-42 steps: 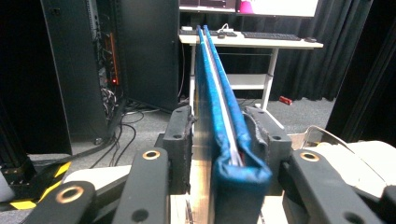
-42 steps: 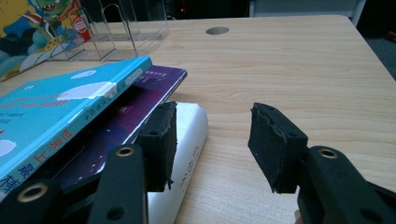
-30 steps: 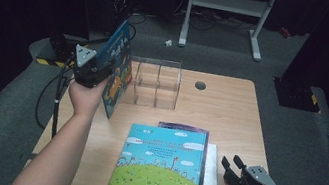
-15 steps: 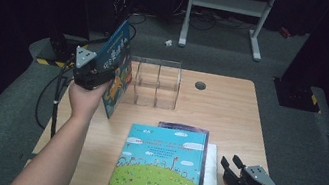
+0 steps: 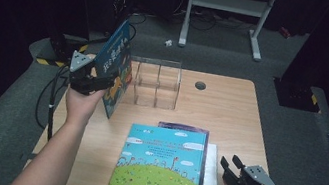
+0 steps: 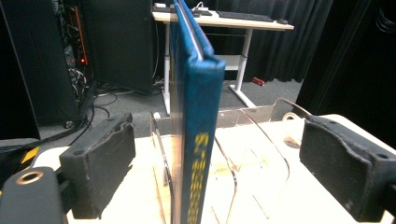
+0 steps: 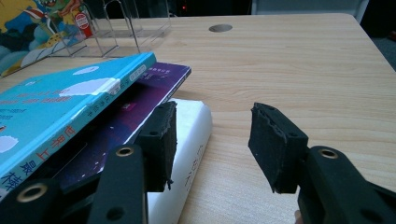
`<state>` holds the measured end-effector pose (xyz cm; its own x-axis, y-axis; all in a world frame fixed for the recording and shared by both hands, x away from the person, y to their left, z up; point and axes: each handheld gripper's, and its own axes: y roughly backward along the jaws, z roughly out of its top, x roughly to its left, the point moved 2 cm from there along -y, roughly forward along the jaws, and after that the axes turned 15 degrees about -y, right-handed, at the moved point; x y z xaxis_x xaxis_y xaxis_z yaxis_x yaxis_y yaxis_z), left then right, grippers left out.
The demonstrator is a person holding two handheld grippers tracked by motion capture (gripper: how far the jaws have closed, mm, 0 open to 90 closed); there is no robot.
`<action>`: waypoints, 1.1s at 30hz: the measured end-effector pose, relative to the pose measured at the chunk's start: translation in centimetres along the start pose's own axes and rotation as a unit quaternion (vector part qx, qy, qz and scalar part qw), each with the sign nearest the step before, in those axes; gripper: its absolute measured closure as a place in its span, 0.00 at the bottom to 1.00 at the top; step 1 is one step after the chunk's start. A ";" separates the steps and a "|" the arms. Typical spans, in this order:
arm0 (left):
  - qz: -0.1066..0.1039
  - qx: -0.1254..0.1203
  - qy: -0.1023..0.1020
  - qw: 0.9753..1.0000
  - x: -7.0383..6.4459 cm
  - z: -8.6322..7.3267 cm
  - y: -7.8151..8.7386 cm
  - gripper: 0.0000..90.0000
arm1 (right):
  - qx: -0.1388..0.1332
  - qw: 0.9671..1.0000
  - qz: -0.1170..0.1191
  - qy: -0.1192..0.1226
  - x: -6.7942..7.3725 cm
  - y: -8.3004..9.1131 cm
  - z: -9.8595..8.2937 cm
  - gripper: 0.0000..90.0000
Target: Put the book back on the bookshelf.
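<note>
Your left gripper [image 5: 96,80] was up at the table's [image 5: 229,118] 10 o'clock corner with the blue book [image 5: 113,66] standing on edge and tilted, just left of the clear acrylic rack [image 5: 156,83]. In the left gripper view the spine [image 6: 203,140] sat between the jaws with a gap on both sides, so they were apart, not clamped; can't tell what bore the book. Your right gripper [image 5: 235,173] sat low at 5 o'clock, jaws apart on nothing, just right of the flat stack: cyan book [image 5: 159,170] on top, purple one [image 7: 149,100] under it, white one [image 7: 194,130] at the bottom
</note>
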<state>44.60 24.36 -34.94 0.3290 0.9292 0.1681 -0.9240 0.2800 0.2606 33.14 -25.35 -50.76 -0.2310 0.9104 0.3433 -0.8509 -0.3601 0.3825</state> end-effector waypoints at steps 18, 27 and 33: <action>-0.033 0.000 0.001 0.999 -0.7 -2.9 4.0 0.05 | 0.001 1.000 0.000 0.002 0.1 -0.1 -0.1 0.57; -0.070 0.019 0.000 0.997 -2.1 -5.3 5.5 0.06 | 0.002 1.000 0.000 0.003 0.2 -0.1 -0.1 0.57; -0.100 0.045 0.002 0.994 -3.7 -7.6 5.7 0.07 | 0.003 1.000 0.001 0.004 0.3 -0.1 -0.1 0.57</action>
<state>36.64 24.31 -41.33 0.5031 0.8583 0.1010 -0.8189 0.4360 0.3732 33.11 -25.05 -50.82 -0.2361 0.9114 0.3371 -0.8474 -0.3629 0.3877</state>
